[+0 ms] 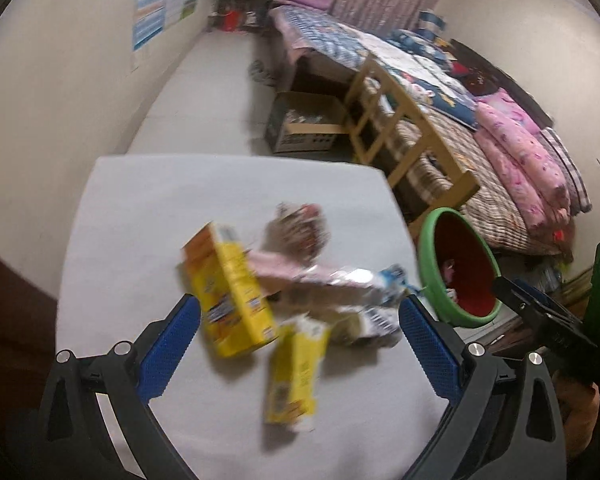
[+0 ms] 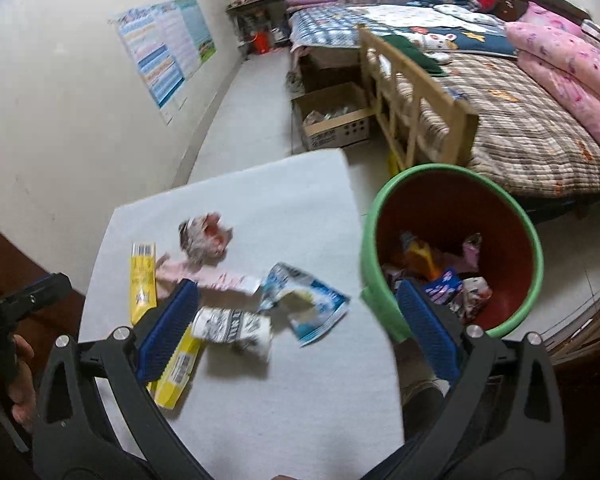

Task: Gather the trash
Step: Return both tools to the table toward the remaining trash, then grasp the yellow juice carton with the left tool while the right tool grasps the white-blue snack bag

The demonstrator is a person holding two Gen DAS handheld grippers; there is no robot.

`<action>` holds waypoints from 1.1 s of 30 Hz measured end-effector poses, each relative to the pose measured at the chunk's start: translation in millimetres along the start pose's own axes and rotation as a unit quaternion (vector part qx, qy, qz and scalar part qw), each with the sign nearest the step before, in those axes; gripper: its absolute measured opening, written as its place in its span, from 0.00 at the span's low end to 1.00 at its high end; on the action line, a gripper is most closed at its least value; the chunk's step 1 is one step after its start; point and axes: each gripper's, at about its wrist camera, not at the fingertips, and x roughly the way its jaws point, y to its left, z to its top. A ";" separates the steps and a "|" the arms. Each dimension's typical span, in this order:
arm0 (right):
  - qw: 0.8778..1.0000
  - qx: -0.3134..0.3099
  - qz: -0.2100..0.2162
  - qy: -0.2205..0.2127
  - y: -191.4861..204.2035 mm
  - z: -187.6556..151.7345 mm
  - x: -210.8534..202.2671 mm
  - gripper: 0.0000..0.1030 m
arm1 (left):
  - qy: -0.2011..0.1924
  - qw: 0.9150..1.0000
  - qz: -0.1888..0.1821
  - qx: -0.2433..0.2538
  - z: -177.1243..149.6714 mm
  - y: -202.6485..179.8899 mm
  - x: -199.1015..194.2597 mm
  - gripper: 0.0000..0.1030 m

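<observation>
Trash lies scattered over the pale surface (image 1: 112,240) in the left wrist view, blurred by motion. The left gripper (image 1: 300,316) has its blue fingers (image 1: 168,348) spread wide, grasping nothing. Between them sit a yellow carton (image 1: 230,294), tipped on one corner, and a second yellow carton (image 1: 296,372) nearer the camera. Behind these lie a pink wrapper (image 1: 276,270), a crumpled dark-printed wrapper (image 1: 298,232) and a silver and blue packet (image 1: 364,280). A green-rimmed bin (image 1: 428,264) with a red inside stands just off the surface's right edge. The right gripper (image 1: 540,316) shows as a dark shape at far right; whether its fingers are apart cannot be told here. Farther back are a wooden rail (image 1: 404,128), a bed (image 1: 480,152) and a cardboard box (image 1: 300,124) on the floor.

In the right wrist view, the right gripper (image 2: 298,316) also has its fingers (image 2: 424,328) released and wide apart, with nothing between the pads. It hovers over the surface's (image 2: 300,400) right edge, the right finger in front of the bin (image 2: 370,240), which holds several colourful wrappers. On the surface lie a blue and white packet (image 2: 308,304), a rolled black and white wrapper (image 2: 236,326), the pink wrapper (image 2: 212,276), a crumpled ball (image 2: 204,236) and two yellow cartons (image 2: 142,276), one partly hidden behind the left finger. A hand (image 2: 20,384) grips the left gripper's handle at the left edge. A poster (image 2: 168,52) hangs on the wall.
</observation>
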 end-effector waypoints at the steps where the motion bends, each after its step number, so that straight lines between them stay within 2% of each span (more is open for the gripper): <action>1: 1.000 -0.009 -0.003 0.005 5.9 -3.6 4.1 0.95 | 0.003 1.000 0.004 -0.004 -3.3 6.3 -0.3 0.92; 6: 0.999 -0.025 -0.003 0.023 22.0 -15.7 18.4 0.95 | 0.020 0.999 0.016 -0.019 -14.3 27.0 6.7 0.92; 11: 0.998 -0.044 -0.003 0.039 29.2 -21.4 31.0 0.95 | 0.037 0.999 0.025 -0.022 -17.3 31.5 26.5 0.92; 26: 0.997 -0.036 -0.007 0.075 5.3 -11.8 84.9 0.95 | 0.098 0.992 0.080 -0.025 -3.8 31.4 112.2 0.91; 31: 0.995 -0.040 -0.005 0.091 1.0 -4.9 108.6 0.95 | 0.111 0.990 0.089 -0.024 -7.1 37.1 123.9 0.85; 33: 0.994 -0.042 -0.001 0.100 1.0 -4.7 116.1 0.93 | 0.118 0.988 0.092 -0.026 -9.2 41.1 128.1 0.79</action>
